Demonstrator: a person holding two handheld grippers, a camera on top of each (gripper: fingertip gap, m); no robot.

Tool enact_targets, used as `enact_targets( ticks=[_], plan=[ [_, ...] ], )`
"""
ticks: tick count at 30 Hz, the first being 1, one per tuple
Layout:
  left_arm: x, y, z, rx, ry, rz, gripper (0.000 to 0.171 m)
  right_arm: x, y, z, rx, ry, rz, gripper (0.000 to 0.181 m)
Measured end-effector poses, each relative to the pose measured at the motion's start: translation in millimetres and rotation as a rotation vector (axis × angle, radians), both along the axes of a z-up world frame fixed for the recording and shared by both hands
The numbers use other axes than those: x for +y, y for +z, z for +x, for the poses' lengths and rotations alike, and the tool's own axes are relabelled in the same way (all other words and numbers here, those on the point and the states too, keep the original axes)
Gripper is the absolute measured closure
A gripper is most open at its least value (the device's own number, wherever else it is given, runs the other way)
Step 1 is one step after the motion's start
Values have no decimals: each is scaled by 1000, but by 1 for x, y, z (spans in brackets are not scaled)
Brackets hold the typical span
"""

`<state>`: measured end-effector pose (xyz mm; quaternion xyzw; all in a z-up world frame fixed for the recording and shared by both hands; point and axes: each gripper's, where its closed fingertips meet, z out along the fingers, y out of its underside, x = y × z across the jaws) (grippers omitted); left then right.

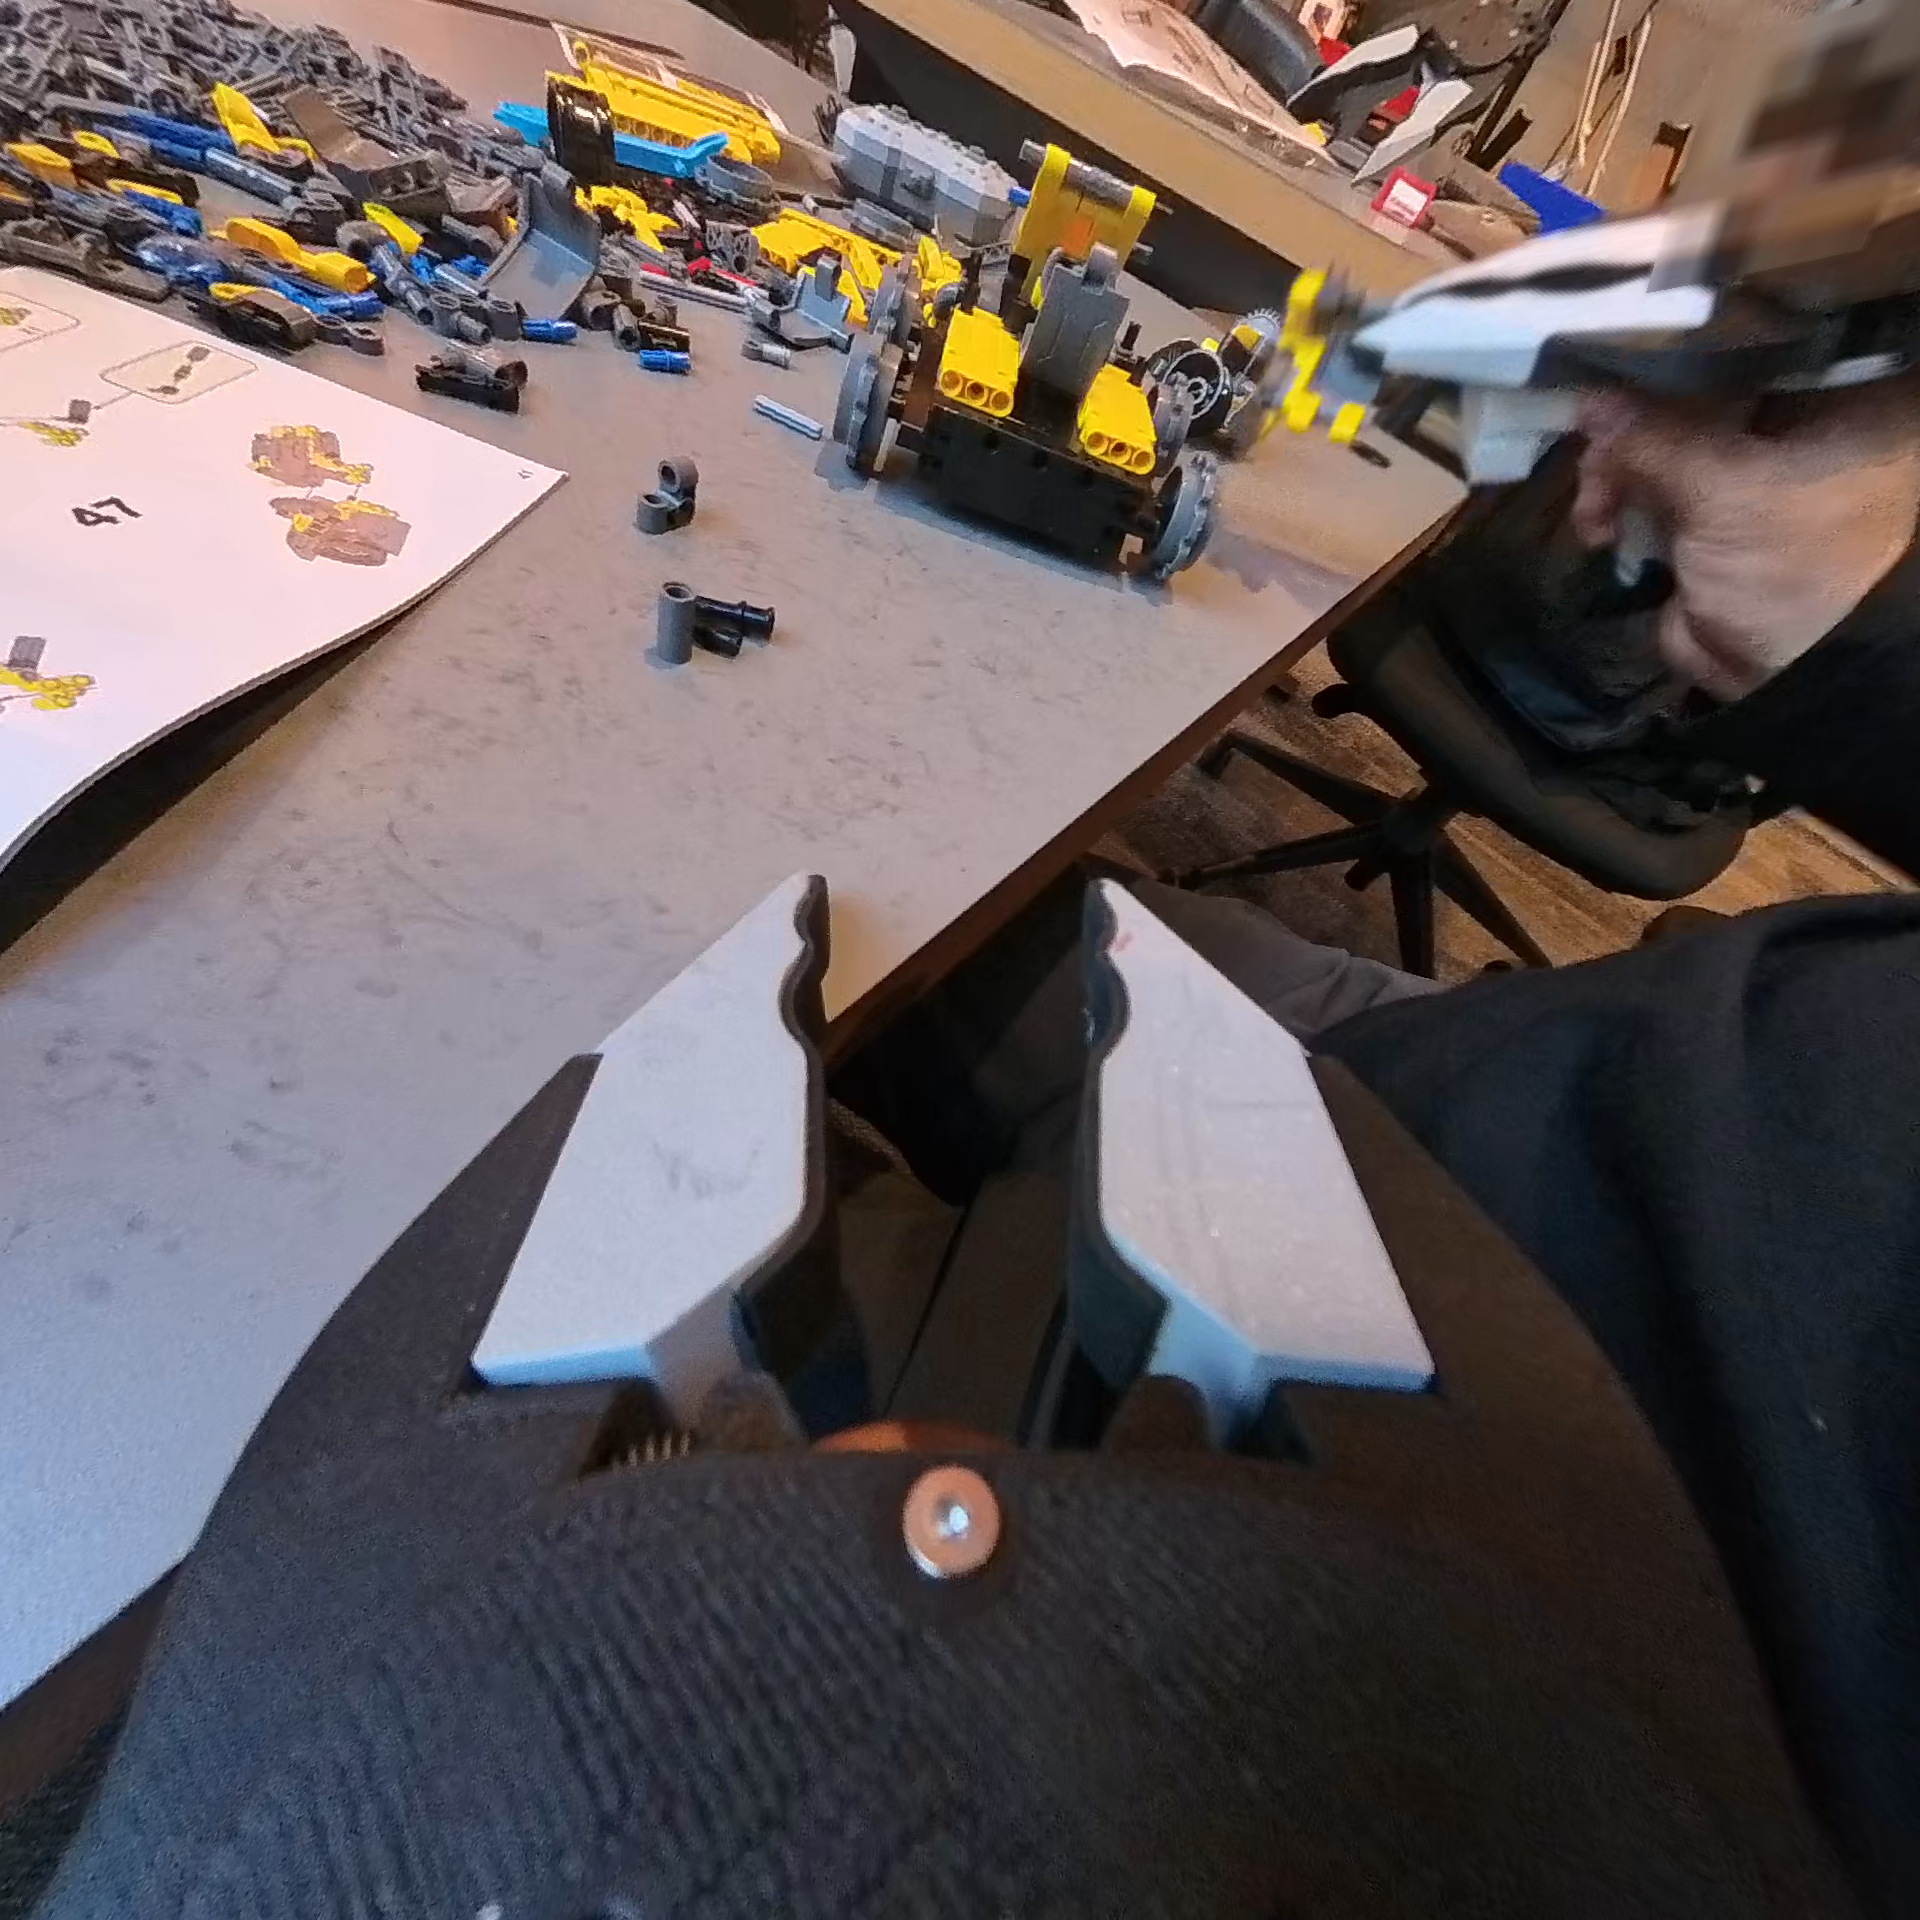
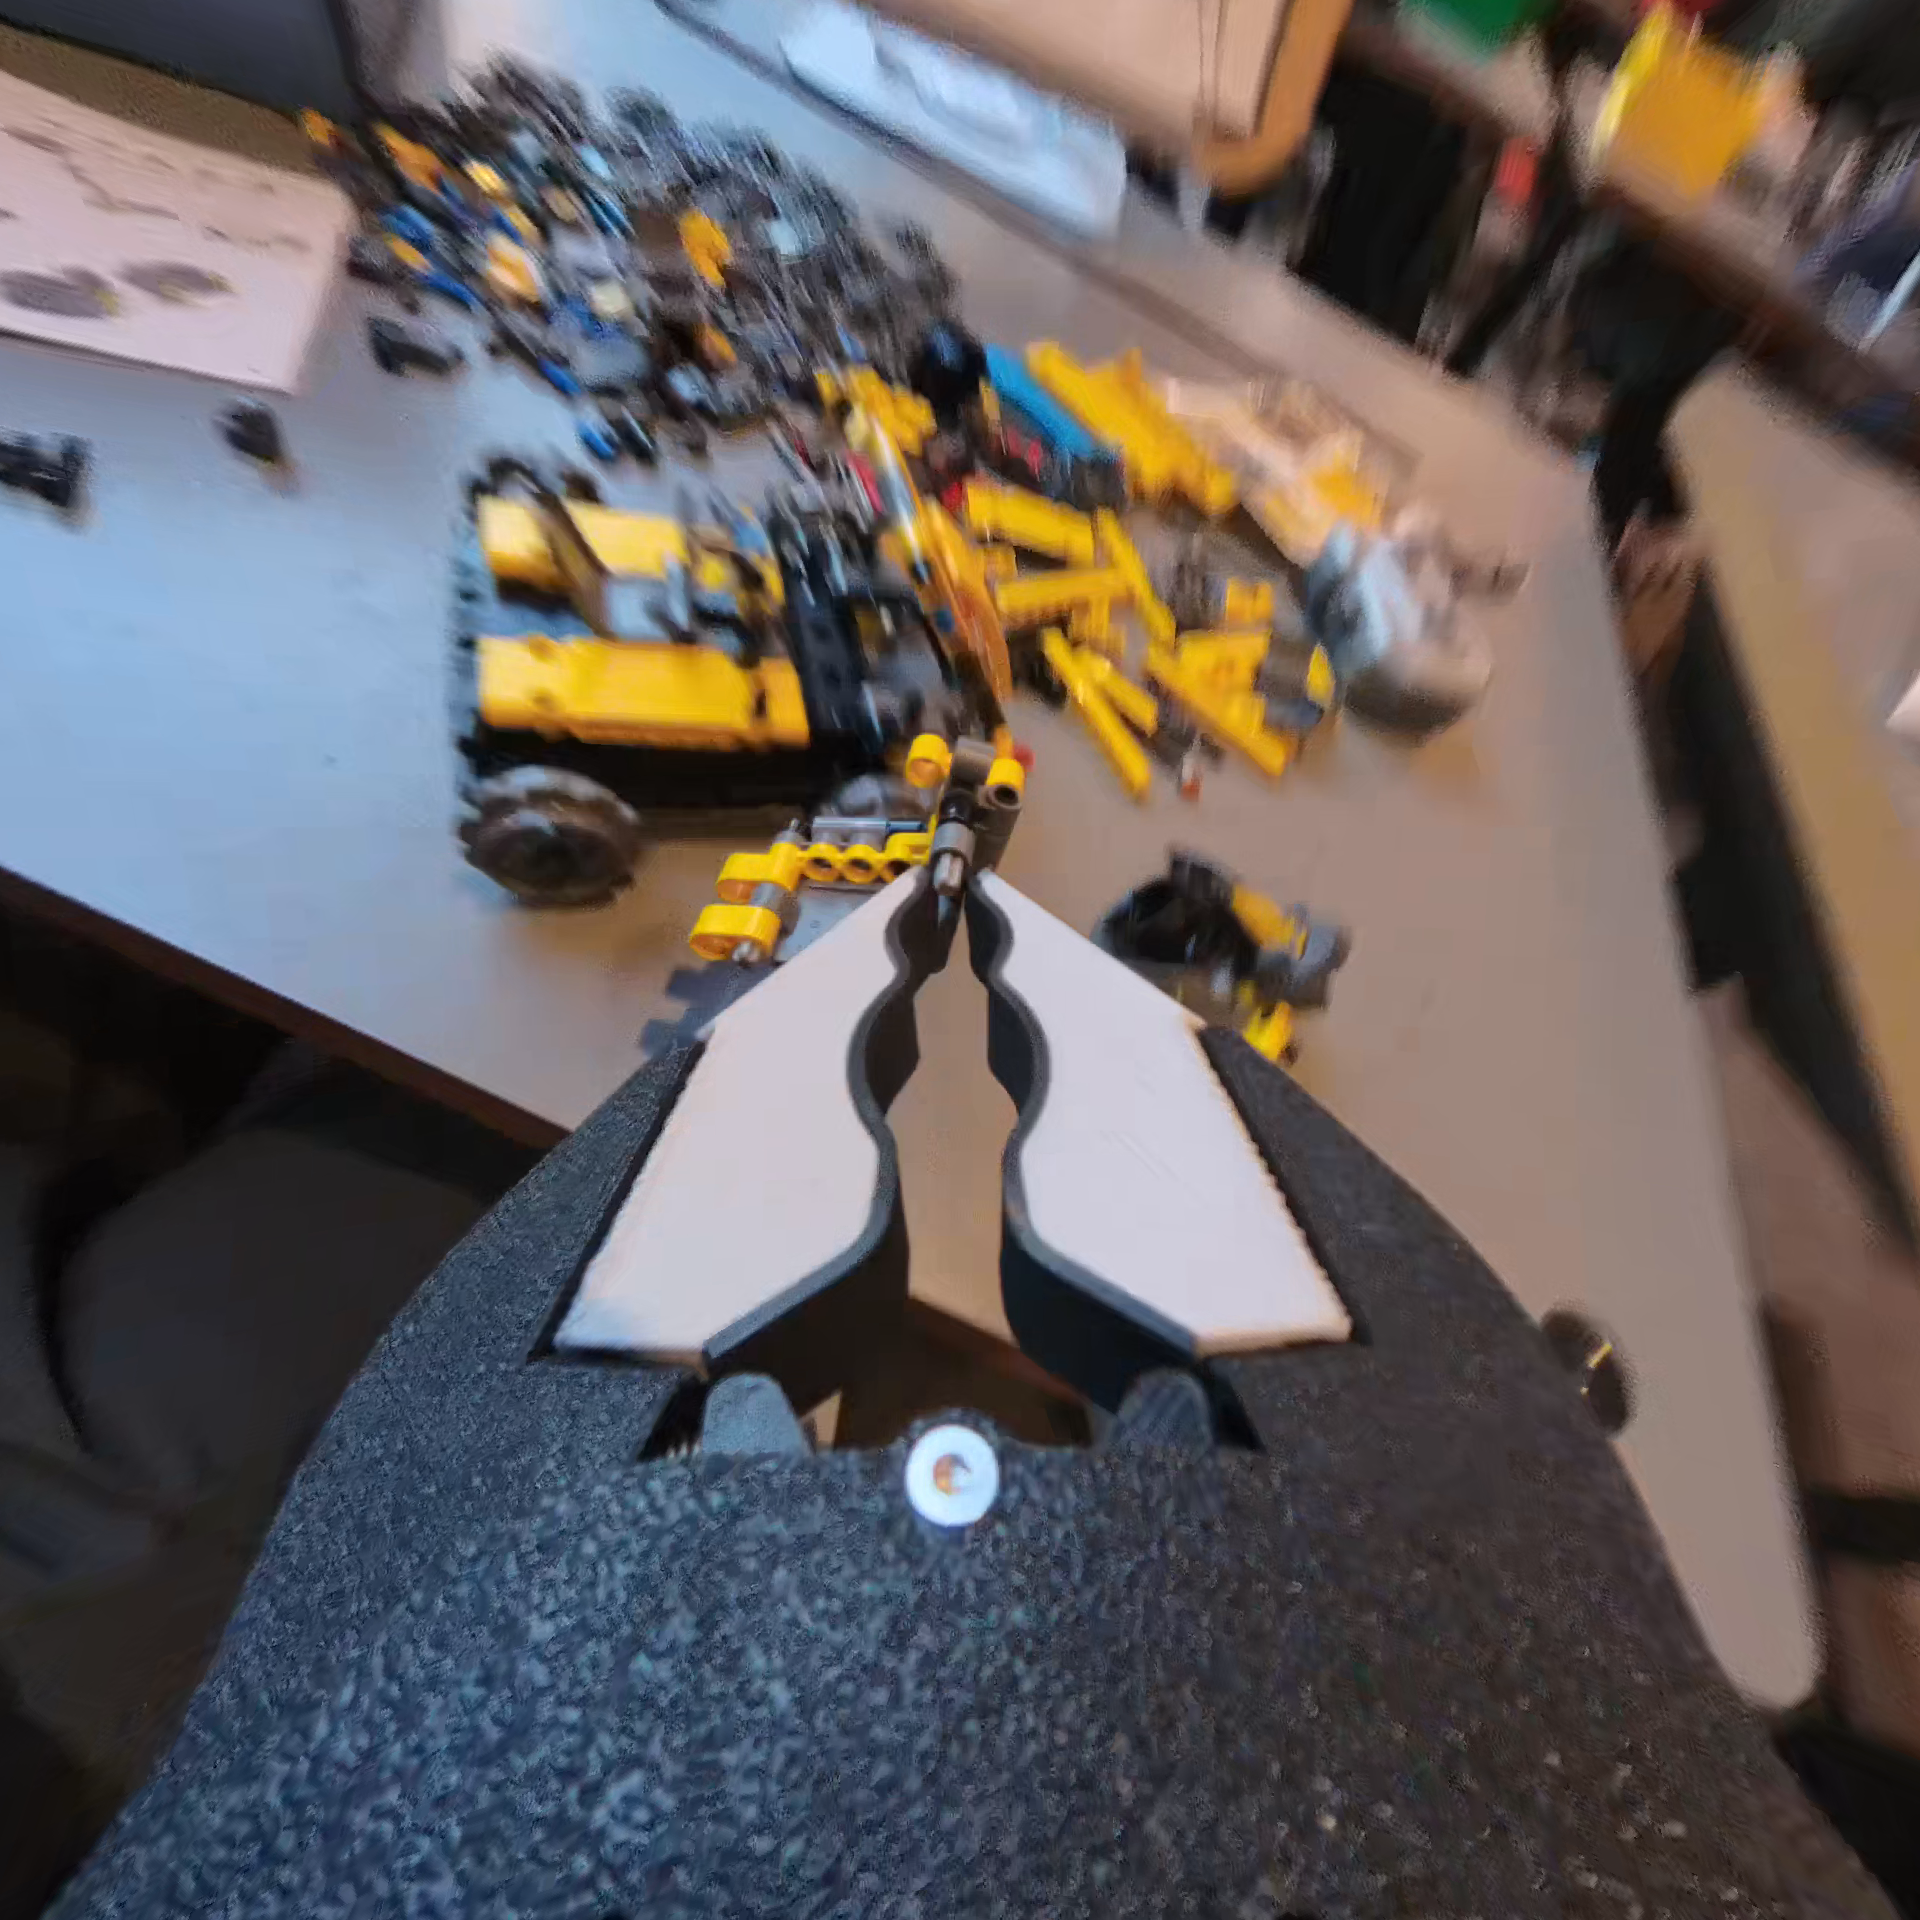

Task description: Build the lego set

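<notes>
Clenched on a yellow-grey part (image 2: 883,862), my right tool (image 2: 948,894) hangs over the desk (image 2: 260,665) beside the vehicle (image 2: 644,644), while my left tool (image 1: 956,935) gapes empty.

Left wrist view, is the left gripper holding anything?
No, the left gripper is open and empty, hanging over the grey table's edge.

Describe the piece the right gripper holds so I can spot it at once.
Start at the half-built yellow and black vehicle on the grey table. Just off its near wheel, the right gripper pinches a small yellow and grey assembly. Unlike the loose pieces nearby, it hangs above the table.
</notes>
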<state>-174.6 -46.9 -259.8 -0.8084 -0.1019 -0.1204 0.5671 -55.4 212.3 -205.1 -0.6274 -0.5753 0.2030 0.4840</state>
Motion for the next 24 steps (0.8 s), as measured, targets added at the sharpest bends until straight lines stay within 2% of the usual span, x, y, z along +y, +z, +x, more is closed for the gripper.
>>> enact_targets(
  ticks=[4,7,11,14,18,24],
  plan=[
    [2,8,7,31,-61,20,121,-56,64,-35,87,257,397,177],
    [1,23,15,-4,-163,68,114,-113,89,-73,155,483,644,178],
    [-6,33,-2,13,-219,60,99,-180,75,-122,216,760,777,177],
    [-10,38,-28,112,-201,24,94,-210,58,-150,234,886,869,177],
    [-13,40,-63,331,-154,-44,99,-235,48,-168,260,993,908,177],
    [-6,31,-67,523,-250,-100,105,-257,33,-174,259,1083,993,177]
  ],
)
